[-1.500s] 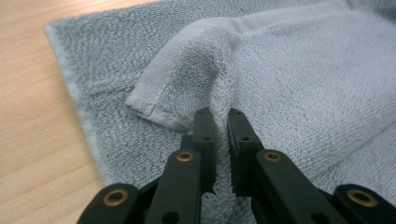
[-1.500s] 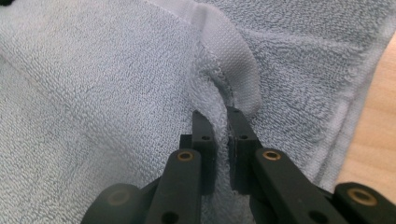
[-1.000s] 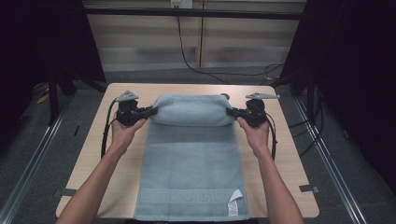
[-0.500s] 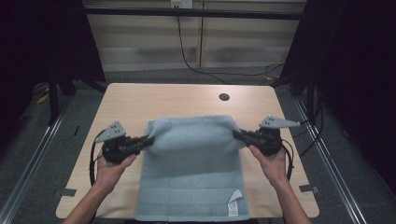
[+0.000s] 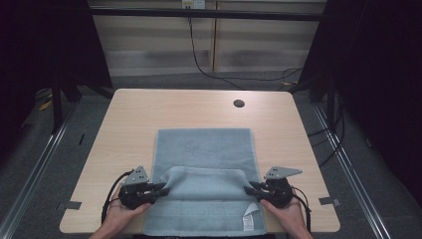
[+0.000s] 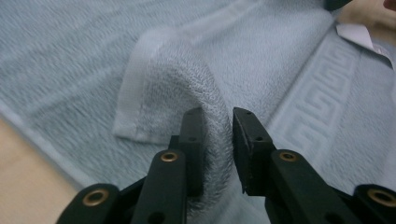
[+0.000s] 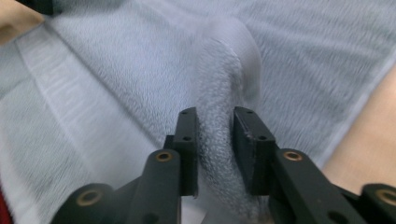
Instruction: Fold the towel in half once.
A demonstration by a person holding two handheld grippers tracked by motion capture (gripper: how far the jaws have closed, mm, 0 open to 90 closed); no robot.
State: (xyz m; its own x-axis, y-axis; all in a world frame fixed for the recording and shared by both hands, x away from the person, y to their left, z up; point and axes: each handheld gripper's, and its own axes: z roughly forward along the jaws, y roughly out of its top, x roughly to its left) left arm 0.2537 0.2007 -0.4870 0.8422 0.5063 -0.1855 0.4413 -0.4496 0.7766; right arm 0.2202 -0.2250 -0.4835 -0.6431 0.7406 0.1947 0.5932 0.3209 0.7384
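A light blue towel [image 5: 204, 147] lies flat on the wooden table [image 5: 144, 112], with its far edge folded back over itself toward the person. My left gripper [image 5: 162, 188] holds the left corner of that raised fold, and in the left gripper view the black jaws [image 6: 217, 128] are shut on the towel's [image 6: 168, 74] hemmed corner. My right gripper [image 5: 248, 188] holds the right corner, with a thick ridge of towel [image 7: 224, 70] pinched between its jaws [image 7: 215, 128]. Near the front edge lie the patterned border [image 6: 322, 112] and a white label [image 5: 247, 222].
A dark round cable hole [image 5: 239, 103] sits in the table's far right part. Grey tape marks [image 5: 73, 204] lie near both front corners. A black cable [image 5: 201, 55] hangs behind the table, and metal rails [image 5: 35, 169] run along the floor on either side.
Both grippers have drawn the towel's far edge from the back of the table toward the person, laying it over the near half. The far tabletop and cable hole are now uncovered.
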